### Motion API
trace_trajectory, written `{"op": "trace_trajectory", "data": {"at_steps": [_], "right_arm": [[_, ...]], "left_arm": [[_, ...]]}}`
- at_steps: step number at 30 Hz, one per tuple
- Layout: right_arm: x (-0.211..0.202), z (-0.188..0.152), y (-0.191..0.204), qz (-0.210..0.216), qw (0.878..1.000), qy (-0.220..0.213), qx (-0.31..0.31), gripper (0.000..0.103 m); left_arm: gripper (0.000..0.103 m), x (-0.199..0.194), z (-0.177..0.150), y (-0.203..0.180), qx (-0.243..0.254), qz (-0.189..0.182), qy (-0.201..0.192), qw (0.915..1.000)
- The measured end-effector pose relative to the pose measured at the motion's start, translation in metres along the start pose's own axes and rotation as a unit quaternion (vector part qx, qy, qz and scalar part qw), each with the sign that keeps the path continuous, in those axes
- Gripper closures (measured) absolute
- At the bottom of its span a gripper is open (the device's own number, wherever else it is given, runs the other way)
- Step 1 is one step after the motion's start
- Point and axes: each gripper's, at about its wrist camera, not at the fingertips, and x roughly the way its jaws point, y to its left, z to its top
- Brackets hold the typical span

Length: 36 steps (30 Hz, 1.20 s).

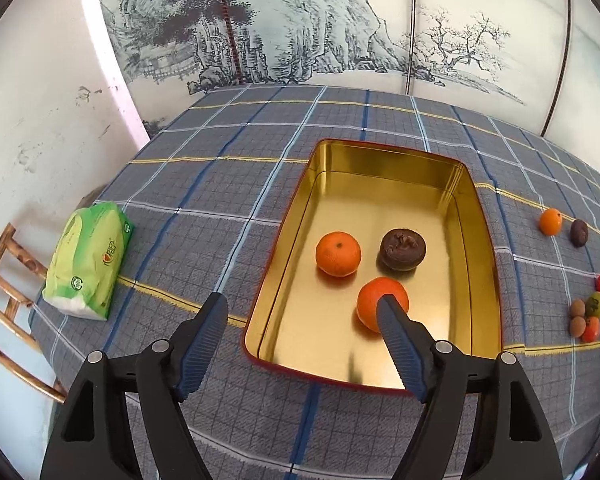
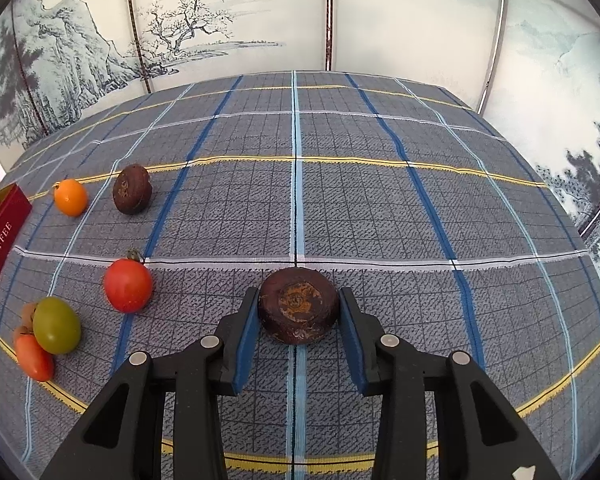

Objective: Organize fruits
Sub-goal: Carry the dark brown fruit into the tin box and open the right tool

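The plaid-covered table (image 2: 300,200) lay mostly bare ahead of the right gripper (image 2: 299,312), with a painted screen (image 2: 228,20) along its far edge; that gripper was clamped on a dark brown fruit (image 2: 297,311) resting on the cloth; the left gripper (image 1: 302,322) stood open, empty, over the near rim of the gold tin (image 1: 384,184); the tin held two oranges (image 1: 338,254) and a brown fruit (image 1: 403,249); loose fruits (image 2: 128,285) sat left of the right gripper.

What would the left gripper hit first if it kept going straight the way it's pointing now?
Probably the gold tin's near rim or floor; the left gripper stands open and empty. Its right finger overlaps an orange, though depth is unclear.
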Motion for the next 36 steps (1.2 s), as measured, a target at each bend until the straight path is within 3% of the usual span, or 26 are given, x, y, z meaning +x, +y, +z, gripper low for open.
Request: {"op": "trace_trajectory", "data": {"at_steps": [6, 13, 17, 21, 28, 36], "right_arm": [[-0.032, 0.017, 0.017, 0.010, 0.999, -0.030, -0.011, 0.068], [-0.064, 0.034, 0.110, 0.096, 0.990, -0.055, -0.092, 0.068], [-0.070, 0.035, 0.180, 0.169, 0.974, -0.047, -0.146, 0.068], [-0.071, 0.030, 0.245, 0.215, 0.956, -0.037, -0.196, 0.068], [-0.077, 0.022, 0.311, 0.246, 0.937, -0.031, -0.244, 0.068], [-0.073, 0.022, 0.369, 0.270, 0.916, -0.016, -0.295, 0.068]], "left_arm": [[0.023, -0.002, -0.002, 0.007, -0.008, -0.006, -0.003, 0.9999], [0.022, -0.003, -0.003, 0.018, -0.025, 0.000, 0.001, 0.9997], [0.021, -0.002, -0.006, 0.026, -0.037, 0.009, 0.007, 0.9993], [0.021, 0.000, -0.012, 0.034, -0.045, 0.013, 0.013, 0.9988], [0.021, 0.004, -0.020, 0.043, -0.059, 0.011, 0.023, 0.9979], [0.021, -0.009, -0.018, 0.070, -0.091, 0.022, 0.003, 0.9956]]}}
